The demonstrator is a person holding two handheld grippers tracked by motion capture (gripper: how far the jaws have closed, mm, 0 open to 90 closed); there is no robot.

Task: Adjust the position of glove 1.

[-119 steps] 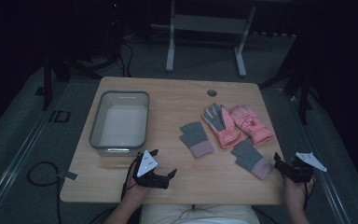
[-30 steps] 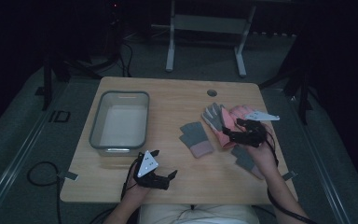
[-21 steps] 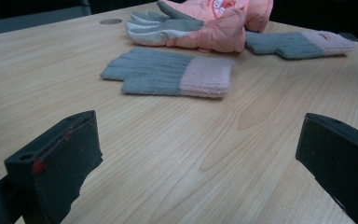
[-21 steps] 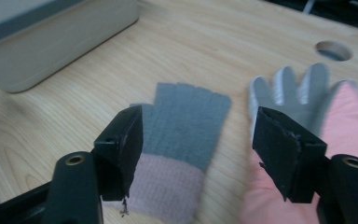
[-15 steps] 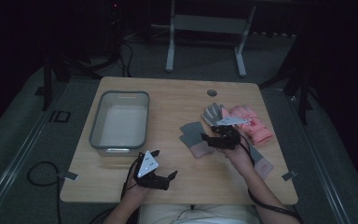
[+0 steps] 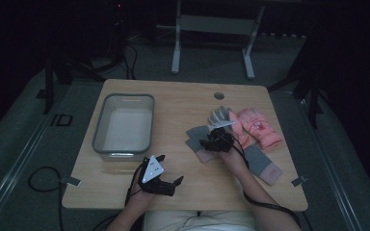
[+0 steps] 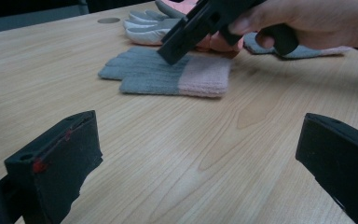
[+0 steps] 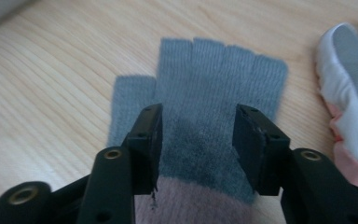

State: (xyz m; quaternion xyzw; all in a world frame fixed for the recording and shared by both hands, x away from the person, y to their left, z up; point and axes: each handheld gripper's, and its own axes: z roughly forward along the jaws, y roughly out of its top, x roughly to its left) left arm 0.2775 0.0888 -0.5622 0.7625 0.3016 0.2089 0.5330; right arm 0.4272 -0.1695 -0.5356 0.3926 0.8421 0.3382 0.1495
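Now: right gripper (image 6: 211,143) poised over grey glove (image 8: 214,107), jaws spread, not yet closed.

Likely step: picking up the grey-and-pink knit glove, which lies flat on the table (image 6: 183,103) at about 9 o'clock of the pink gloves (image 6: 257,126) and 3 o'clock of the clear bin (image 6: 123,126). In the right gripper view the two jaws straddle the grey palm just above the pink cuff, fabric visible between them, nothing pinched. Left gripper (image 6: 166,183) rests near the table's near edge, at 6 o'clock of the bin, jaws wide and empty. Next move, by my reading: press down to the knit and close, gathering enough cloth to lift; thin flat fabric may slip.
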